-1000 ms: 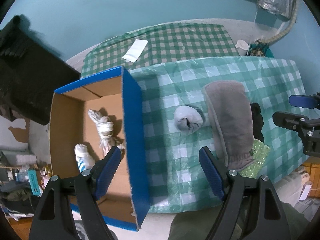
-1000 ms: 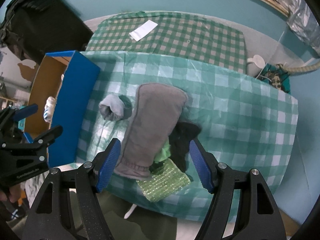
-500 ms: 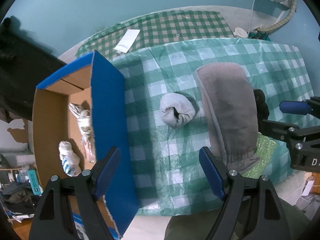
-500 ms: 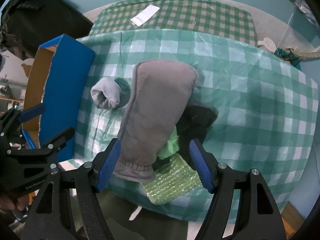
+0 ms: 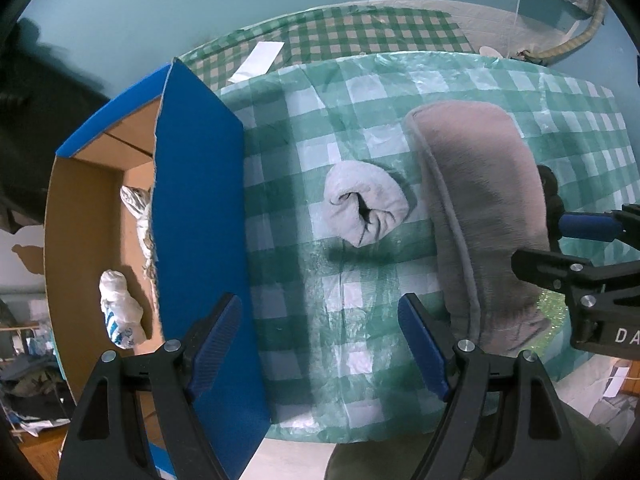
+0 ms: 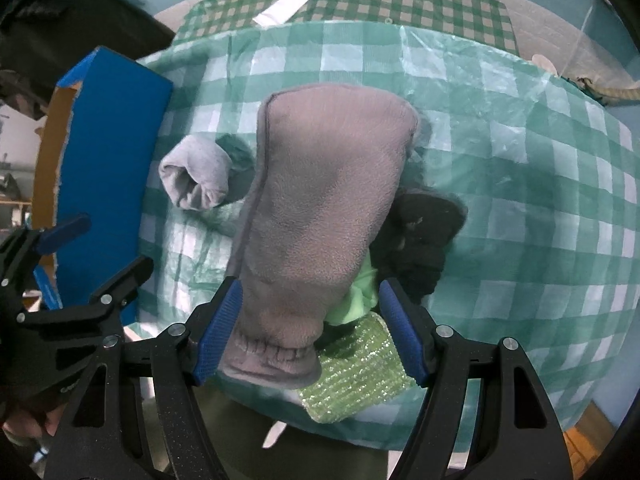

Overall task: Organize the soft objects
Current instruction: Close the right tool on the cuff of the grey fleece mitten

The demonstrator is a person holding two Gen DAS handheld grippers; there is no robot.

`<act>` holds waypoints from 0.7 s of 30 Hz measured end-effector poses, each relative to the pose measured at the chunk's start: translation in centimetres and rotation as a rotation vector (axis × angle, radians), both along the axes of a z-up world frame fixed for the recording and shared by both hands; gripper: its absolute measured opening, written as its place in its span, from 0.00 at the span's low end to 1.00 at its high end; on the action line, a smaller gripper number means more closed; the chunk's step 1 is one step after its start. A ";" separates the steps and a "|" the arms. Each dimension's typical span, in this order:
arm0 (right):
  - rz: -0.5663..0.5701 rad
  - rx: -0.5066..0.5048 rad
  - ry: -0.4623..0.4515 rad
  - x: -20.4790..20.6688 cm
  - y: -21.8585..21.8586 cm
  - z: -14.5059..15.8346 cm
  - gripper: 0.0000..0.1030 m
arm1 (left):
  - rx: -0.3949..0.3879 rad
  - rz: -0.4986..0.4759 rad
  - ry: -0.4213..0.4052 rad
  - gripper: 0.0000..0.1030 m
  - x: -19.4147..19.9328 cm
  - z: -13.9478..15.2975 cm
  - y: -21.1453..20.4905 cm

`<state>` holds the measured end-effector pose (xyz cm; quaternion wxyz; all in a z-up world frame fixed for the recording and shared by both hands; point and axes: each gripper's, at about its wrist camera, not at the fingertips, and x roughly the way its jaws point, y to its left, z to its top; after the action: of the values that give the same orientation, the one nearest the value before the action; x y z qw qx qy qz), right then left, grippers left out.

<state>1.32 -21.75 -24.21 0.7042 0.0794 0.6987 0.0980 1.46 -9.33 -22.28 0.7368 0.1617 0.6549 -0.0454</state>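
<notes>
Left wrist fisheye view is showing the left gripper (image 5: 320, 344) hanging with its blue ribbed pads spread wide and holding nothing, above the near edge of a surface (image 5: 320, 128) that is wearing a crinkly, glossy green-and-white checked cover. Just beyond the gripper, a pale grey rolled sock (image 5: 366, 208) is lying as a soft, rounded bundle with a dark fold at its mouth. Beside it to the right, a long fuzzy grey fleece mitten (image 5: 480, 216) with a seamed edge and a gathered cuff is stretching along the surface. To the left, a cardboard box (image 5: 200, 216) with smooth blue outer walls and plain brown inside is standing against the surface edge, and two whitish rolled bundles (image 5: 120, 316) are lying inside it. Right wrist view is showing the right gripper (image 6: 310, 330) spread wide and holding nothing, its pads straddling the mitten's (image 6: 320, 216) gathered cuff; whether they are touching the fleece cannot be told. Peeking from under the mitten are a knobbly, sparkly green cloth (image 6: 356, 372) and a lumpy black knitted item (image 6: 420, 236).
</notes>
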 end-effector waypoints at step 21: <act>-0.012 -0.055 0.032 0.9 1.5 -2.7 0.53 | 0.007 0.002 0.026 0.79 -0.2 -1.1 1.5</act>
<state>2.20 -20.21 -26.94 0.6956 0.0657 0.7117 0.0730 1.31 -7.81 -23.41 0.7277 0.1628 0.6649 -0.0445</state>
